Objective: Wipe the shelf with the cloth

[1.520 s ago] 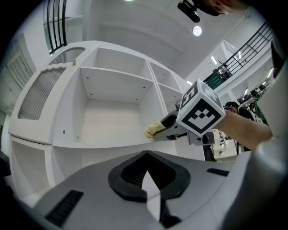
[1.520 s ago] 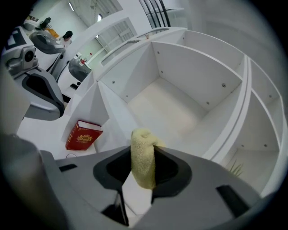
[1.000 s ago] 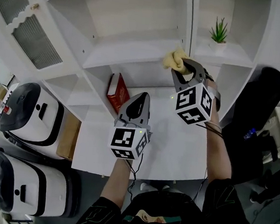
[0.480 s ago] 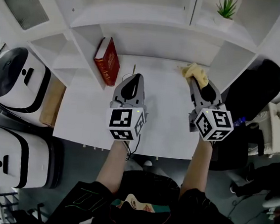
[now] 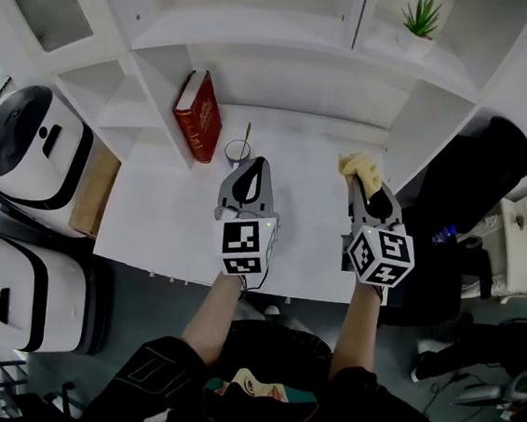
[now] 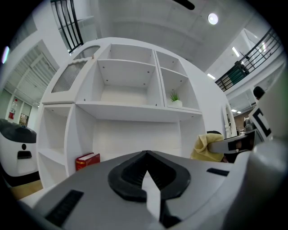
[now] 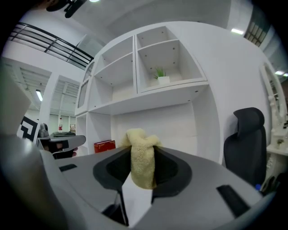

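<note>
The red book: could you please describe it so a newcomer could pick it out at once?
Start at the big white shelf unit and go down to the wide bay above the desk surface. At that bay's left end, against the upright divider, is the red book. It is the only red thing there; the cup beside it holds a stick.

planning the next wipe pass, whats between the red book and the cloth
Head view: a small cup with a thin stick stands beside the red book, then the left gripper, before the yellow cloth.
</note>
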`<state>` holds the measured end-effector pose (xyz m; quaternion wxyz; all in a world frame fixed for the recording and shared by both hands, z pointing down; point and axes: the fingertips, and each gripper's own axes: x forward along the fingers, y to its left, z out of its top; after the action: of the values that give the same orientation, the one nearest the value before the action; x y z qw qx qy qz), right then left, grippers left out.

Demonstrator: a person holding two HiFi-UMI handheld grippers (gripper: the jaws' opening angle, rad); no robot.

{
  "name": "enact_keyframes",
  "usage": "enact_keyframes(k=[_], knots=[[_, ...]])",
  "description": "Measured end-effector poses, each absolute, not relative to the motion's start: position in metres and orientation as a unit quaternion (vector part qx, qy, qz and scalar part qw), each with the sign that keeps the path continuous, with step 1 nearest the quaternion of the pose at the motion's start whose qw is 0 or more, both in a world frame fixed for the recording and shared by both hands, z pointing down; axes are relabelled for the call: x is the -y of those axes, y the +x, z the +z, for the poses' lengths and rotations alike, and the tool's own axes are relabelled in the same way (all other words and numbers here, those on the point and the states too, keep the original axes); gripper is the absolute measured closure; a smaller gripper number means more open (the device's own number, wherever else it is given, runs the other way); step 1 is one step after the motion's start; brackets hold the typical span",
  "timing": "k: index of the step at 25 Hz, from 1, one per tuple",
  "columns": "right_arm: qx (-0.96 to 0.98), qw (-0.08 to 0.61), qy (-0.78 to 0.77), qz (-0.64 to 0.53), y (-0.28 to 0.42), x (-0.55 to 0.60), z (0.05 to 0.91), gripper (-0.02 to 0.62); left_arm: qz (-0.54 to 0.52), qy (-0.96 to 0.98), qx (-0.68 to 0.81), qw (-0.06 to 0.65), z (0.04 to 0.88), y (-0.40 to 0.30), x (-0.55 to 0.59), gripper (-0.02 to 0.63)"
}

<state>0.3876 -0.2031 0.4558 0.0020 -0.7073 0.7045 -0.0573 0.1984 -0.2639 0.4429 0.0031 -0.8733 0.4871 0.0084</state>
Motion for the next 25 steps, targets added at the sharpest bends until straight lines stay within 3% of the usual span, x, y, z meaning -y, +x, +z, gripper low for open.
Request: enact_keyframes(k=[25], knots=[[-0.714, -0.015, -0.699, -0.023, 0.382, 0.212, 0.452, 0.468, 0.008, -0.881, -0.472, 0.034, 0.434, 0.210, 0.271, 0.607]])
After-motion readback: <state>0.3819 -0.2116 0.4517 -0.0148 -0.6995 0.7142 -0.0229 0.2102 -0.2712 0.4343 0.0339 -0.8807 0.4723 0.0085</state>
